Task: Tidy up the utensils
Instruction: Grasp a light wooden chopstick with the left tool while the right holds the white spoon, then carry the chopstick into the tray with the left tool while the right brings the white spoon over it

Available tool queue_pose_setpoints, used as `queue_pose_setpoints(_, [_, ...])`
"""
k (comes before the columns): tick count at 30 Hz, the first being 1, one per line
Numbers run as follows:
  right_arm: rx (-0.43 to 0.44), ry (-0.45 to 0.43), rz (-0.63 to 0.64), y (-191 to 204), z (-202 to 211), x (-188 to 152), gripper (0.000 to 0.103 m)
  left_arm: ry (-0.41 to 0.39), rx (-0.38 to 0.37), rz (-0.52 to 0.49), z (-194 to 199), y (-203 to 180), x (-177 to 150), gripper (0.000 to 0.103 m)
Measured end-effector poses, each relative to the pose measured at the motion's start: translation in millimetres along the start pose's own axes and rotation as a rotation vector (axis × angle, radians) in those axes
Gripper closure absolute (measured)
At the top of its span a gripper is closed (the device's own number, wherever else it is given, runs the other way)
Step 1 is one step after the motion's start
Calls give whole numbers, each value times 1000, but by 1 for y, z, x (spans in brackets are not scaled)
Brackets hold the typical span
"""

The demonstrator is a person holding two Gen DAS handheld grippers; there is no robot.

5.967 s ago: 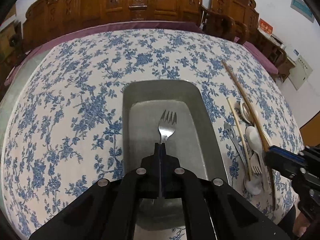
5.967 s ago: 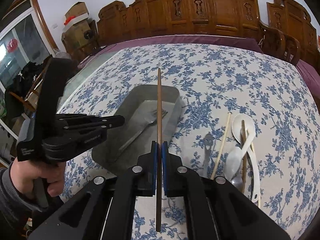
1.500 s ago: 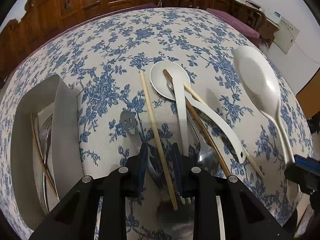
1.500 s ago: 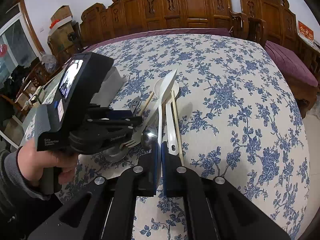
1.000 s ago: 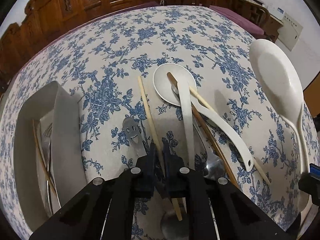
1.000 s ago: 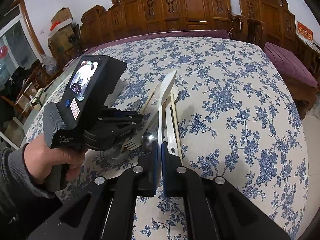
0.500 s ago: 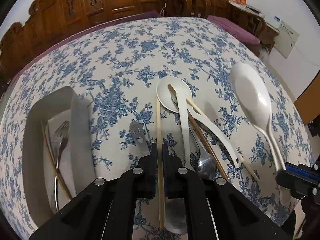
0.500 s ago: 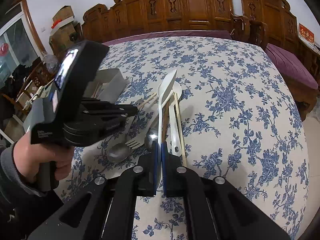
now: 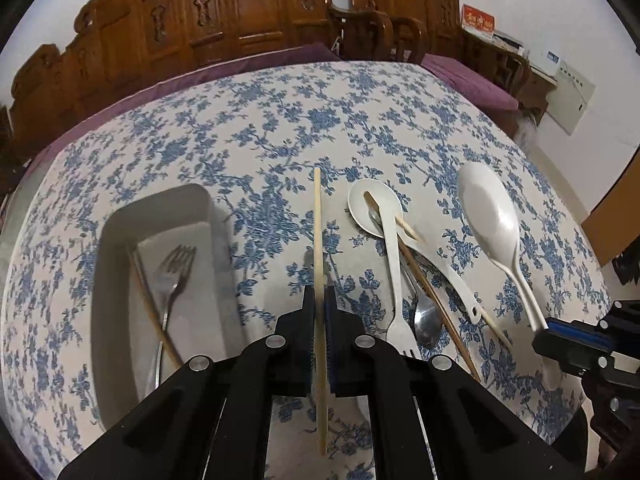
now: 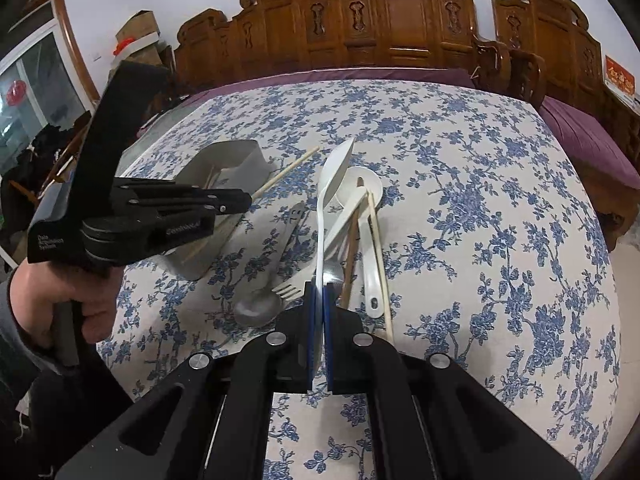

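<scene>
Left gripper (image 9: 319, 308) clamped on pale chopstick (image 9: 317, 216), raised over desk (image 9: 256, 128) | right gripper (image 10: 319, 300) clamped on white spoon (image 10: 332, 176) | tray (image 9: 116, 224) at 9 o'clock held fork (image 9: 174, 276)

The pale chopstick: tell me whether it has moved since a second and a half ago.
Yes. The pale chopstick, then lying on the tablecloth beside the utensil pile, is now clamped in the left gripper and raised.
</scene>
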State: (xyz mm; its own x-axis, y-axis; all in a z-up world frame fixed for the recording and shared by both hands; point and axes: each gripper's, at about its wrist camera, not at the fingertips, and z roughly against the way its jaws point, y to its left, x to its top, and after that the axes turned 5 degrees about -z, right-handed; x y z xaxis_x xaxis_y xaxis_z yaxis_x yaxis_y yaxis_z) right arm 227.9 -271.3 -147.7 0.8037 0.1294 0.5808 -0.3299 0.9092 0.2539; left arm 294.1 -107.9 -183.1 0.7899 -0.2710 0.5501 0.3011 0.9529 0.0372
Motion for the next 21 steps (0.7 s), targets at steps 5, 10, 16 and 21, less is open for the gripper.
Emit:
queue_pose_setpoints(5, [13,-3,21,11,1,-1,98,-21,-1,5,15,11,-2,99])
queue_pose_setpoints(10, [27,-1,40,24,1,-4,98,-42,2,21,29,28,-6,99])
queue_pose_setpoints(16, [50,2,68,40,2,-6,98,-54,13,42,43,53,-19,99])
queue_pose_setpoints(21, [49,11,102,53,-1,-10,98,-51,18,79,45,78,-29,99])
